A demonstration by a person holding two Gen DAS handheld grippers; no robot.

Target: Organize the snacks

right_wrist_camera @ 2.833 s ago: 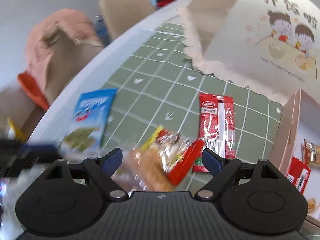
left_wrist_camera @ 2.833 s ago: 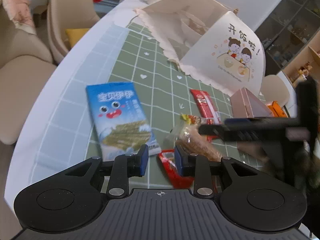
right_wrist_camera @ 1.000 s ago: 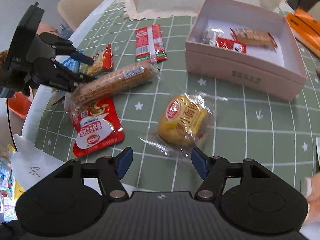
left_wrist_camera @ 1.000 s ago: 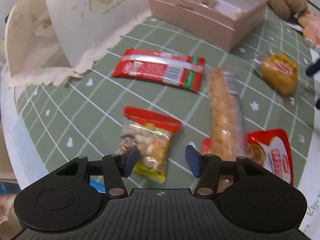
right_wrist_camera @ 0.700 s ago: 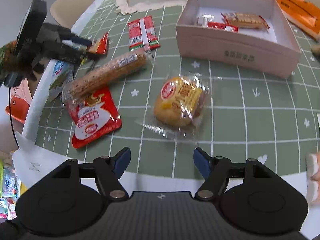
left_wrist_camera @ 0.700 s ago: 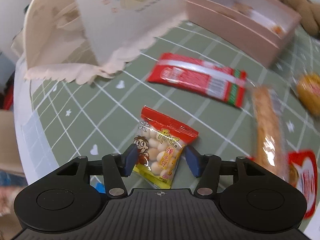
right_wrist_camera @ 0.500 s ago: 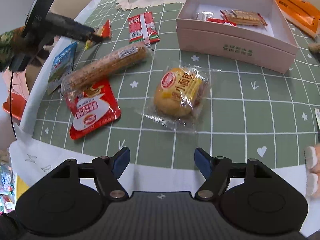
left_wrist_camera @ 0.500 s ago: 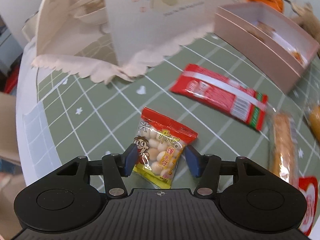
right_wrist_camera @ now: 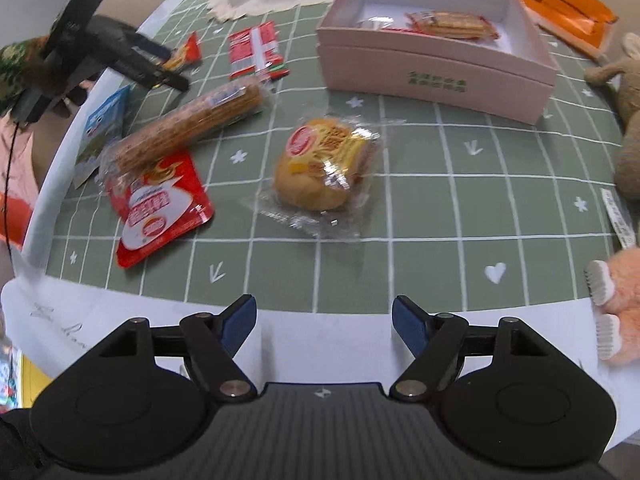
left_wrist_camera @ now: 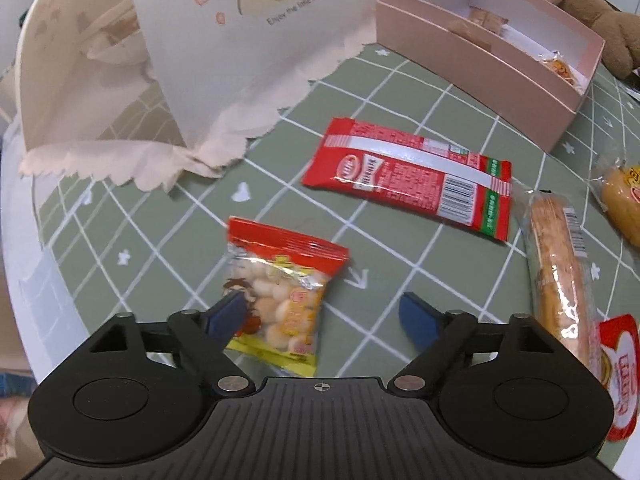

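Left tool (left_wrist_camera: 324, 314) hovering with fingers apart over puffed-ball packet (left_wrist_camera: 280, 300): centring before closing, gripping lightly, carrying to pink box (left_wrist_camera: 480, 46); right tool (right_wrist_camera: 325, 322) waiting, also apart.

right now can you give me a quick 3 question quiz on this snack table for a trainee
1. True or false: the left gripper is shut on the small ball-snack bag.
2. Which snack lies nearest ahead of the right gripper? A) the wrapped yellow bun B) the long biscuit stick C) the flat red packet
3. Fill in: the cracker pack lies inside the ____ box.

Key
1. False: its jaws stand open, the bag by the left finger.
2. A
3. pink
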